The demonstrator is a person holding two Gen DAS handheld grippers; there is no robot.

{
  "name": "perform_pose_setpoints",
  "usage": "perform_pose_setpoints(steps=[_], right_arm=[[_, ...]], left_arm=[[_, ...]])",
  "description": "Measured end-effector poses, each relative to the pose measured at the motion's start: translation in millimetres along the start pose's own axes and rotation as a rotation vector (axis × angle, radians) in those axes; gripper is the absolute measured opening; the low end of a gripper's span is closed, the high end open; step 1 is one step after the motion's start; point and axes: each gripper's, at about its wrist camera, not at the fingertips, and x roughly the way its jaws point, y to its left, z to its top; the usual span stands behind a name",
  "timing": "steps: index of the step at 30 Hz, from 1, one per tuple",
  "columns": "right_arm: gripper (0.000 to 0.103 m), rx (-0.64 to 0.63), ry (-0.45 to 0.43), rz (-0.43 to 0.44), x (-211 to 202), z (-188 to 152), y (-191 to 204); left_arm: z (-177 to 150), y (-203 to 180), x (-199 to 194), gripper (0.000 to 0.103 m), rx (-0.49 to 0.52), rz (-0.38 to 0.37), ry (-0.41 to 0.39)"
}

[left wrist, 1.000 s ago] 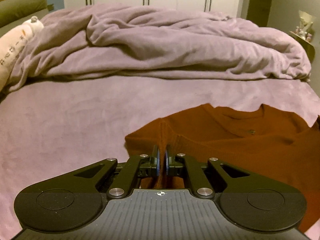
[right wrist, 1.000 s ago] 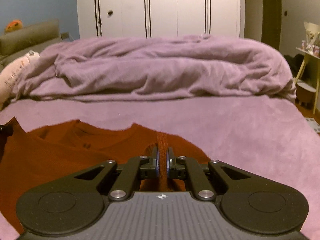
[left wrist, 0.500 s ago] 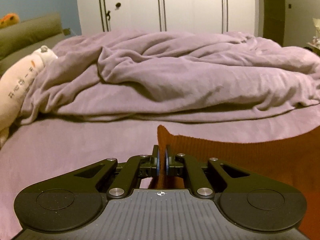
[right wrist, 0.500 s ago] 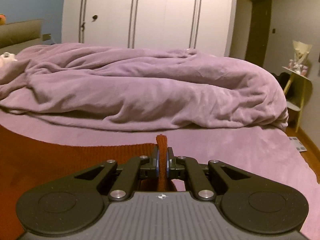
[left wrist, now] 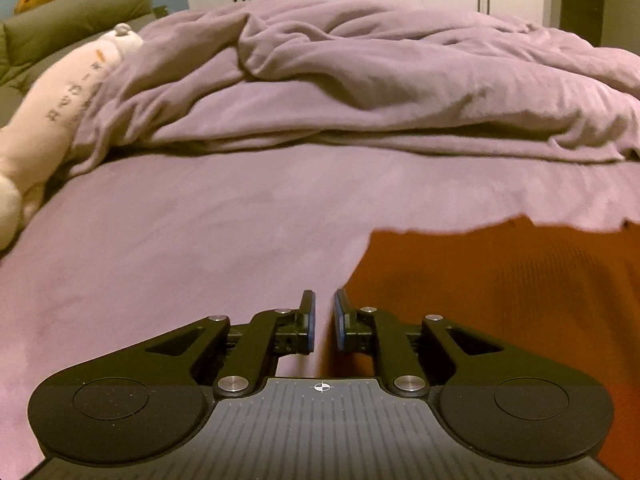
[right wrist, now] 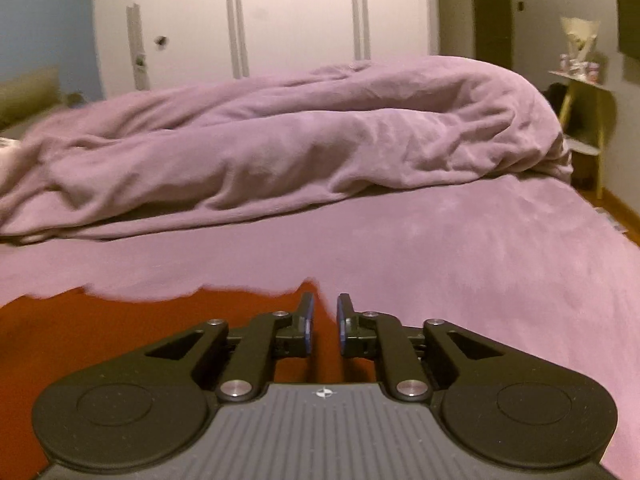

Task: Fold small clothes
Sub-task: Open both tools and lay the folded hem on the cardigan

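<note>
The left gripper [left wrist: 323, 312] and right gripper [right wrist: 325, 316] are both opening, pads clear of the cloth. The rust-orange garment [left wrist: 500, 280] lies flat on the purple bedsheet [left wrist: 180, 240], lower right in the left view, lower left in the right view.

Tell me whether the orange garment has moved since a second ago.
Yes. The orange garment had a pinched fold raised between each tool's pads; it now lies flat on the purple bedsheet, released.

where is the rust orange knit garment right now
The rust orange knit garment lies flat on the purple bed sheet, at lower right in the left wrist view and lower left in the right wrist view, nearer than the crumpled purple duvet.
</note>
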Motion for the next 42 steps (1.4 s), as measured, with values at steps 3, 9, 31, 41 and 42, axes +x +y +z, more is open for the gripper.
perform_pose_setpoints(steps=[3, 9, 31, 41, 42], right_arm=[[0.032, 0.015, 0.032, 0.046, -35.3, -28.9, -1.8], [0.039, 0.215, 0.071, 0.052, -76.3, -74.0, -22.7], [0.04, 0.475, 0.171, 0.085, -66.6, -98.0, -41.7], [0.023, 0.389, 0.143, 0.028, -65.9, -95.0, -29.0], [0.023, 0.38, 0.143, 0.016, -66.0, -95.2, -26.9]], left_arm=[[-18.6, 15.3, -26.9, 0.028, 0.0, -0.032, 0.035], [-60.3, 17.8, -58.4, 0.044, 0.015, -0.104, 0.107], [-76.1, 5.6, -44.5, 0.052, -0.083, -0.176, 0.179], [-73.9, -6.8, -50.3, 0.043, -0.012, -0.049, 0.153], [-73.8, -5.9, -51.6, 0.043, -0.011, -0.022, 0.154]])
